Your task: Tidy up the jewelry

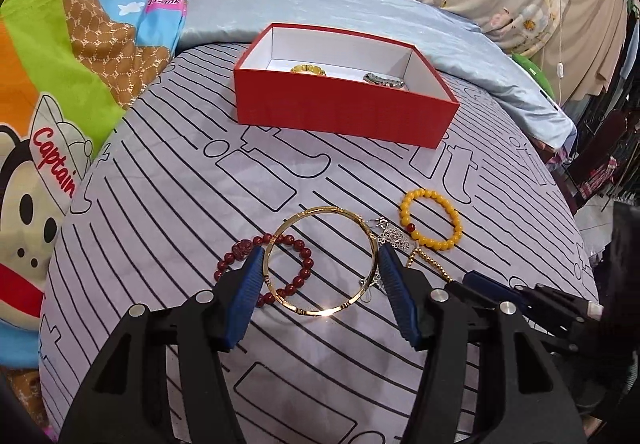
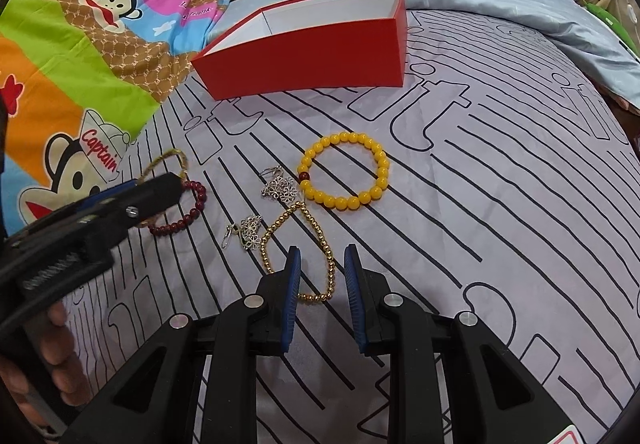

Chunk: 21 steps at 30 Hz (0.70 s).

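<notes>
A gold bangle (image 1: 296, 222) lies on the striped bedsheet over a dark red bead bracelet (image 1: 306, 264). My left gripper (image 1: 320, 256) is open, one finger on each side of the bangle. A yellow bead bracelet (image 1: 456, 228) (image 2: 378, 160), silver flower earrings (image 1: 394, 240) (image 2: 282, 190) and a gold bead chain (image 2: 320, 240) lie to the right. My right gripper (image 2: 322, 256) is open, its fingers straddling the near end of the gold bead chain. The red box (image 1: 344, 112) (image 2: 312, 56) stands beyond, holding a yellow bracelet (image 1: 308, 69) and a silver piece (image 1: 384, 80).
A cartoon monkey blanket (image 1: 60, 84) lies on the left, a pale blue quilt (image 1: 360, 8) and floral pillows behind the box. The bed edge drops off at the right, with clothes beyond. The left gripper (image 2: 152, 196) shows in the right wrist view, over the red bracelet.
</notes>
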Each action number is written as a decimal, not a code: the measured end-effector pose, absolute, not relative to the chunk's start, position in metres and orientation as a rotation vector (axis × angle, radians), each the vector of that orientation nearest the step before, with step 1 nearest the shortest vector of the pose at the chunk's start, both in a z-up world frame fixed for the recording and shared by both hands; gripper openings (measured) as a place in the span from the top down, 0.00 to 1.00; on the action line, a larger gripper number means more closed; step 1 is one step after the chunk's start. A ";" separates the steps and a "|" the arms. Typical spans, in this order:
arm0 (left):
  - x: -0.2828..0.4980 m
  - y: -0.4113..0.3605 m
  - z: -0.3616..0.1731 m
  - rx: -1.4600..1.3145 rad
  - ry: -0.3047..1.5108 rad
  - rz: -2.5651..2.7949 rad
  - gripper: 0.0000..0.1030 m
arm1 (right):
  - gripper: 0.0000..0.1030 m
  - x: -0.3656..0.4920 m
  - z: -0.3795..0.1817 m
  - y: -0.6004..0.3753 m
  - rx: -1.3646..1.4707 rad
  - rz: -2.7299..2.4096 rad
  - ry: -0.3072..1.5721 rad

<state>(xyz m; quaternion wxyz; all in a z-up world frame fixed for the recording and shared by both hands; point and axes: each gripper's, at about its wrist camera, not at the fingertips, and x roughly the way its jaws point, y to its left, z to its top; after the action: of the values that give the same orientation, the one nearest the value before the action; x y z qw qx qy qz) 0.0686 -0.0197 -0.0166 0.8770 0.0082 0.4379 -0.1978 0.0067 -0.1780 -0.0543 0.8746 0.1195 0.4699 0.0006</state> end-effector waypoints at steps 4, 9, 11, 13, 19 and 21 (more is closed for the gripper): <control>0.067 -0.012 -0.015 0.007 0.917 -0.401 0.46 | 0.82 0.008 -0.057 -0.175 0.224 -0.005 0.976; 0.065 -0.006 -0.014 0.000 0.920 -0.395 0.46 | 0.97 0.008 -0.059 -0.179 0.235 -0.009 0.979; 0.064 -0.004 -0.013 -0.003 0.919 -0.395 0.46 | 0.97 0.007 -0.057 -0.180 0.236 -0.009 0.976; 0.063 -0.003 -0.012 -0.008 0.919 -0.397 0.46 | 0.97 0.005 -0.054 -0.181 0.247 -0.006 0.966; 0.061 -0.001 -0.007 -0.017 0.914 -0.400 0.46 | 0.97 -0.001 -0.032 -0.181 0.254 0.003 0.912; 0.061 0.000 -0.005 -0.019 0.910 -0.400 0.46 | 0.97 -0.002 -0.024 -0.181 0.256 0.008 0.897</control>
<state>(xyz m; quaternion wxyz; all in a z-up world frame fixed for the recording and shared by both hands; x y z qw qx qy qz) 0.0609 -0.0002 -0.0054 0.8790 -0.0092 0.4366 -0.1917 -0.0015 -0.1810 -0.0240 0.8932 0.1236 0.4323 0.0038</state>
